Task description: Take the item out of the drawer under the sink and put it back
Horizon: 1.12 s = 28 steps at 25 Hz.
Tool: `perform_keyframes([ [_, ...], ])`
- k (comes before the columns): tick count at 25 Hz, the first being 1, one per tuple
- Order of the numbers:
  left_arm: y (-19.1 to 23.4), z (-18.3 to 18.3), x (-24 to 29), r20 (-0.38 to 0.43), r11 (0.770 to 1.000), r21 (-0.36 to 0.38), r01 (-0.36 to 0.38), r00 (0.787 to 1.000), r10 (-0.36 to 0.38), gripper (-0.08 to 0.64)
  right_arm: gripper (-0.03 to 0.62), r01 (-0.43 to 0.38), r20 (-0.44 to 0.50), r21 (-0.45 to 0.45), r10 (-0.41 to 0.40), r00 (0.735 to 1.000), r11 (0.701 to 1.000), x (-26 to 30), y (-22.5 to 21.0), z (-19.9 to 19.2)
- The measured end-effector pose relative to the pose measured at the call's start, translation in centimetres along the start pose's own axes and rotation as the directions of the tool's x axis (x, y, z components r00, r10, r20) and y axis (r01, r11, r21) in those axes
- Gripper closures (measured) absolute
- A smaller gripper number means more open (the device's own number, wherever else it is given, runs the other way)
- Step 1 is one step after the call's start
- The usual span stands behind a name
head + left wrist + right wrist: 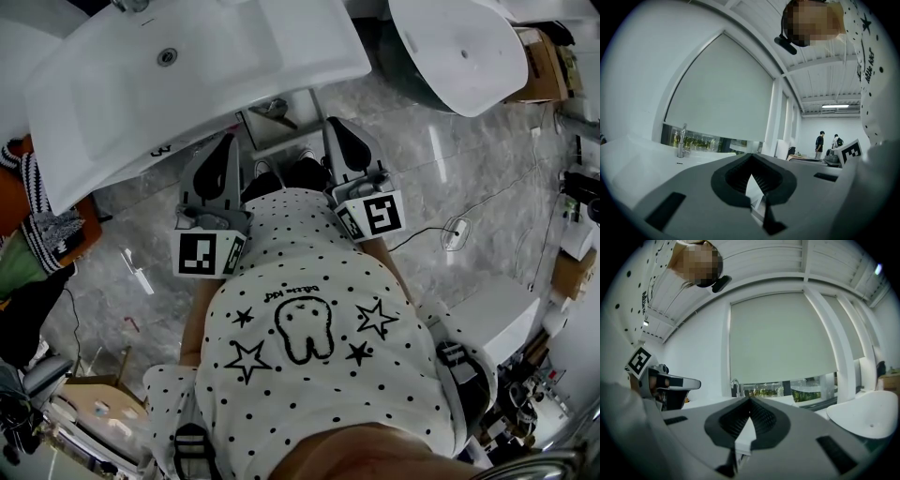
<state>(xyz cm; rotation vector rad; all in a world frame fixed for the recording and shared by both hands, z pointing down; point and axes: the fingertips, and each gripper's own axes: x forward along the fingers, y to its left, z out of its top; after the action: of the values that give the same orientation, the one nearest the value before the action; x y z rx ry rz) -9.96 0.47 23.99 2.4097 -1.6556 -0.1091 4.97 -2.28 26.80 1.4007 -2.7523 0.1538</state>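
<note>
From the head view I look down on a white sink basin [234, 56]; the space under it is mostly hidden and no drawer or item shows. Only a metal pipe fitting [272, 108] peeks out below the rim. Both grippers are held close against the person's dotted shirt [309, 319], jaws aimed toward the sink. The left gripper [228, 142] [751, 154] is shut with nothing between its pads. The right gripper [339, 127] [750, 398] is shut and empty too. Each gripper view looks over the basin at a faucet [682, 139] [735, 386] and a drawn window blind [783, 338].
A second round white basin [459, 47] stands to the right, with a cardboard box [544, 66] beyond it. A cable and socket [457, 232] lie on the marble floor, near a white box [497, 319]. Clothing [37, 234] is piled at left. Two people [820, 143] stand far off.
</note>
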Motion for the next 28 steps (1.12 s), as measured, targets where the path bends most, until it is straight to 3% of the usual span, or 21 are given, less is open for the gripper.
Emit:
perform_keyframes([
  [7,-0.2,0.1,0.2,0.003,1.000,0.022,0.007,1.000,-0.007,0.565,0.580,-0.043,-0.016,0.002,0.044,0.999,0.999,0.6,0.5,-0.3],
  [12,-0.7,-0.1,0.1,-0.017,0.999,0.038,0.022,1.000,-0.022,0.565,0.580,-0.099,-0.074,-0.081,0.093,0.993,0.992,1.0,2.4,-0.9],
  [17,-0.9,-0.6,-0.2,-0.035,0.999,0.039,0.024,0.999,-0.023,0.565,0.580,-0.202,-0.123,-0.163,0.184,0.975,0.966,1.4,5.6,-1.6],
  [28,-0.8,-1.0,-0.6,-0.054,1.000,0.021,0.011,0.998,-0.010,0.565,0.580,-0.229,-0.156,-0.137,0.208,0.966,0.964,0.9,6.5,-2.7],
])
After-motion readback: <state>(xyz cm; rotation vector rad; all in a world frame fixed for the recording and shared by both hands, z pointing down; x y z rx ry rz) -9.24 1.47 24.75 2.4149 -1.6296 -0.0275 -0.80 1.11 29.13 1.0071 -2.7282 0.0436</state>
